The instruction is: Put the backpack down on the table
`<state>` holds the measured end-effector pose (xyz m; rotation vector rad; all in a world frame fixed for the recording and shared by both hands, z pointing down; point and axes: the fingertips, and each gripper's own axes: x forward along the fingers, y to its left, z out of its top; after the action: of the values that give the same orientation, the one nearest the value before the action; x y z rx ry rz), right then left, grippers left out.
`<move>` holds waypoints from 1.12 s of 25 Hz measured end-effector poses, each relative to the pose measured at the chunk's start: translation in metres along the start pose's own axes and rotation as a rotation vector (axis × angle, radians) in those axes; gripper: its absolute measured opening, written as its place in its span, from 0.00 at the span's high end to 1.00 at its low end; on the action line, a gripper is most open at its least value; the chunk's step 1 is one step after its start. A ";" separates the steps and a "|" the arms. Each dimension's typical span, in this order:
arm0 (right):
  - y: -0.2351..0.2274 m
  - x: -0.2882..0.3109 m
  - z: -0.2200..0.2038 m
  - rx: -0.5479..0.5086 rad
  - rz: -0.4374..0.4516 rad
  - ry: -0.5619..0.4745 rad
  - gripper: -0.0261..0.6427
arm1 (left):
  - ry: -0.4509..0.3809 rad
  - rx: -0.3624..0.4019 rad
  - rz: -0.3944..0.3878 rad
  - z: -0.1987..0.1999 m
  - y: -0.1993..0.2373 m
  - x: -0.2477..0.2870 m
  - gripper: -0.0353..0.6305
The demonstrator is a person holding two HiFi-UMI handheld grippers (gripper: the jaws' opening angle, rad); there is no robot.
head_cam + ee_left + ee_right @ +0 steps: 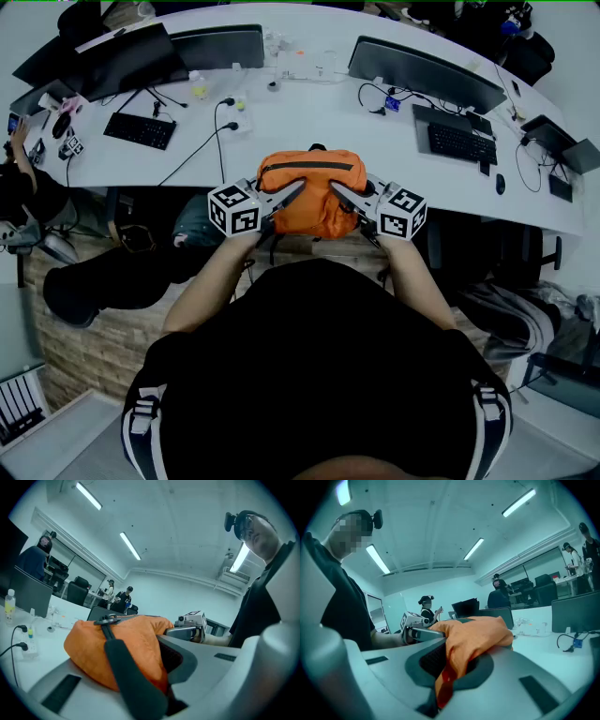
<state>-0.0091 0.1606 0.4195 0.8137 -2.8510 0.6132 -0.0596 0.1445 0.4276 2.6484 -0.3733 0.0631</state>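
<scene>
An orange backpack [312, 192] is held up between two hand-held grippers, just in front of the person's chest. It is seen at the near edge of the white desk [309, 103]; whether its underside is touching the desk cannot be told.

The left hand-held gripper [295, 190] is clamped on the backpack's left side. In the left gripper view its jaws are seen pinched together on orange fabric, with a black strap [133, 679] caught between them and trailing toward the camera. The right hand-held gripper [337, 191] is clenched on the backpack's right side, and in the right gripper view a fold of the orange fabric is squeezed between its jaws. Both hand-held grippers are held roughly level, pointing inward at the backpack from opposite sides.

A dark zipper line [309, 167] is seen along the backpack's top, facing upward.

Beyond the backpack and slightly to its left, a white power strip [239, 114] is laid on the desk with black cables plugged into it. Farther to the backpack's left a black keyboard [140, 130] is placed, and to its right a second keyboard [461, 143]. Behind these, farther from the backpack, two dark monitors [217, 47] [427, 75] are stood.
</scene>
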 end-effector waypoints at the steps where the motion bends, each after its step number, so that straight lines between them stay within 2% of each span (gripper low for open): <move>1: 0.000 -0.001 0.001 -0.002 -0.008 0.001 0.91 | 0.004 -0.007 0.004 0.000 -0.001 0.001 0.87; 12: 0.022 -0.006 0.005 -0.032 -0.038 -0.023 0.91 | 0.005 0.004 0.047 0.005 -0.025 -0.014 0.88; 18: 0.032 -0.004 0.008 -0.002 -0.032 -0.050 0.91 | -0.005 0.007 0.060 0.011 -0.034 -0.024 0.88; 28: 0.017 0.011 0.007 0.023 -0.015 -0.048 0.91 | -0.001 0.021 0.099 0.018 -0.015 -0.022 0.88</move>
<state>-0.0276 0.1655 0.4094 0.8638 -2.8834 0.6342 -0.0768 0.1547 0.4022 2.6494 -0.5070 0.0977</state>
